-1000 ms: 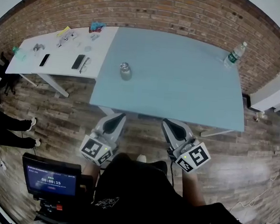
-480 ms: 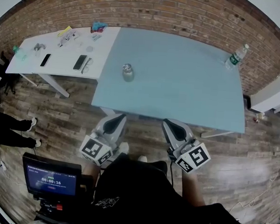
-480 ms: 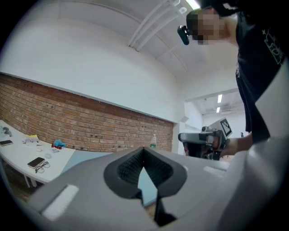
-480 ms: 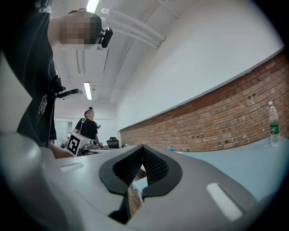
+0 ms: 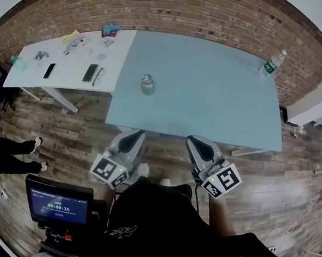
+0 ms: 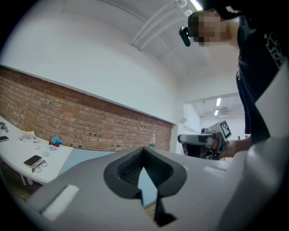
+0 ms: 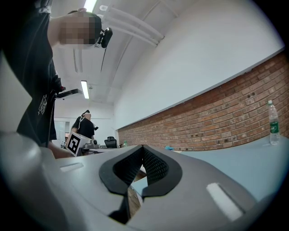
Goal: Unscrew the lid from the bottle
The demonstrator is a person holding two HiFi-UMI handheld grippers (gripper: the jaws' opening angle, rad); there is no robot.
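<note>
A small clear bottle with a silvery lid stands upright on the blue table, towards its left side. A plastic water bottle with a green label stands at the far right corner; it also shows as the water bottle and the water bottle. My left gripper and right gripper hover side by side short of the table's near edge, both shut and empty. The shut left jaws and shut right jaws point level towards the table.
A white table adjoins the blue one on the left, with phones, glasses and small items. A brick wall runs behind. A screen on a stand is at lower left. A bystander's legs are at the left edge.
Both grippers have stayed where they were, shut. Only the head view has shifted slightly, and the bystander's feet at the left have moved a little.
</note>
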